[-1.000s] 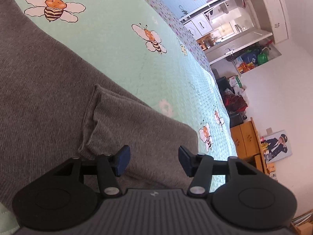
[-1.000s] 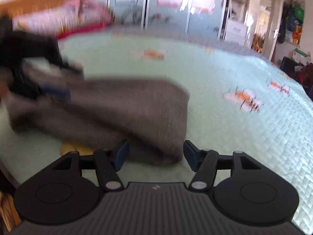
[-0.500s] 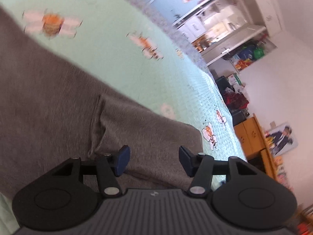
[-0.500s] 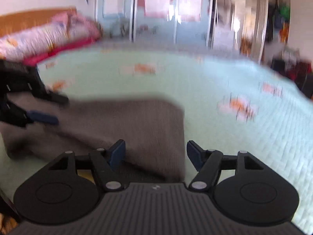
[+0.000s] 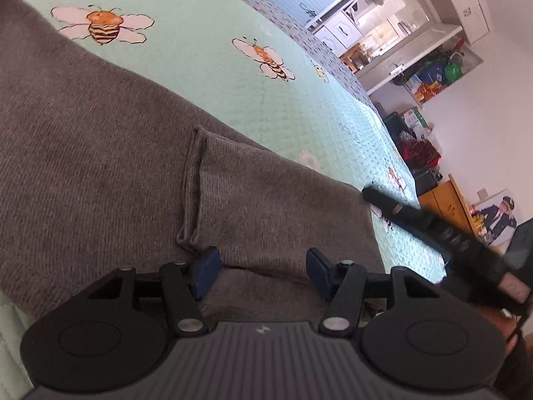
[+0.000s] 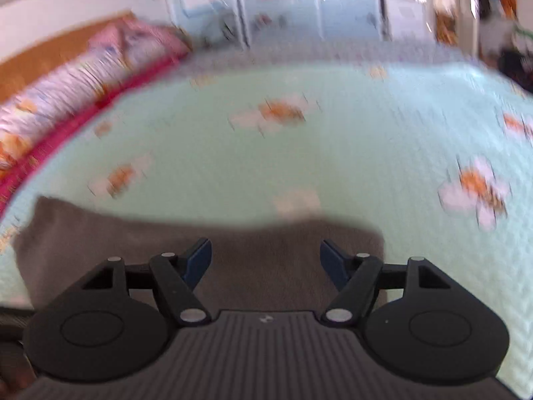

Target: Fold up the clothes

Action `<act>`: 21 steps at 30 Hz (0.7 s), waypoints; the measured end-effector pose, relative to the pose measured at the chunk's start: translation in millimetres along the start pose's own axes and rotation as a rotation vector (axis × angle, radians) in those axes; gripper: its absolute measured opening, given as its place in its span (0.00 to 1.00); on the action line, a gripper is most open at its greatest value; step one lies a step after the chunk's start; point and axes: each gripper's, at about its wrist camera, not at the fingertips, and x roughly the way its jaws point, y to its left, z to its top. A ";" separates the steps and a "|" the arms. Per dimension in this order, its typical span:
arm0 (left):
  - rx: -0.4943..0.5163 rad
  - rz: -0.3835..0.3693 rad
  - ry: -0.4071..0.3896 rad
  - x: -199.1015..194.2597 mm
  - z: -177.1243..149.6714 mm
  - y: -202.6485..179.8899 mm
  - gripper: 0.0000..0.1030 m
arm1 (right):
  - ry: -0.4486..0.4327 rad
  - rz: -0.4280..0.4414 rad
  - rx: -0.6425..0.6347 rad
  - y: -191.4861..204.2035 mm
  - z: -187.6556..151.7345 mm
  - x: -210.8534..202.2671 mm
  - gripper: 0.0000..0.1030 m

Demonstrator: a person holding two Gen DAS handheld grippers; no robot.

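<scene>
A mint green quilt [image 5: 206, 66] printed with bees covers the bed; white cabinets [image 5: 443, 10] stand behind it. A grey knit garment [image 5: 100, 126] lies flat on the quilt. The left gripper [image 5: 261, 268] hangs over its folded edge, jaws spread and empty. The right gripper [image 6: 265, 260] is above the garment's corner, jaws opening, nothing between them.
</scene>
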 end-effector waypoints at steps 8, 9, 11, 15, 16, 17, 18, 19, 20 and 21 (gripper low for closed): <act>-0.036 0.064 -0.092 -56.3 17.7 20.9 0.62 | 0.084 -0.120 -0.018 -3.1 -11.6 17.7 0.79; -0.042 0.102 -0.102 -60.9 19.6 26.7 0.62 | 0.057 -0.107 -0.012 4.2 -10.7 9.5 0.79; -0.061 0.182 -0.115 -67.2 23.7 37.8 0.62 | 0.027 -0.062 -0.027 24.1 -11.8 0.1 0.79; -0.006 0.327 -0.147 -72.5 37.7 43.5 0.64 | 0.091 -0.039 -0.060 63.2 -13.2 20.5 0.79; 0.034 0.384 -0.130 -68.1 41.6 43.6 0.66 | 0.124 -0.046 -0.062 69.1 -15.4 29.4 0.79; 0.066 0.434 -0.088 -59.9 44.9 47.8 0.65 | 0.169 -0.055 -0.066 73.0 -20.4 37.5 0.79; 0.082 0.447 -0.067 -55.4 45.3 51.7 0.65 | 0.205 -0.070 -0.076 77.6 -26.1 44.2 0.80; 0.092 0.445 -0.060 -53.3 44.2 54.5 0.65 | 0.209 -0.095 -0.102 82.8 -32.7 45.6 0.80; 0.112 0.448 -0.061 -54.2 41.7 52.4 0.65 | 0.194 -0.109 -0.129 87.1 -37.2 41.4 0.80; 0.139 0.458 -0.059 -55.9 38.1 47.5 0.65 | 0.194 -0.117 -0.143 91.0 -39.7 34.7 0.80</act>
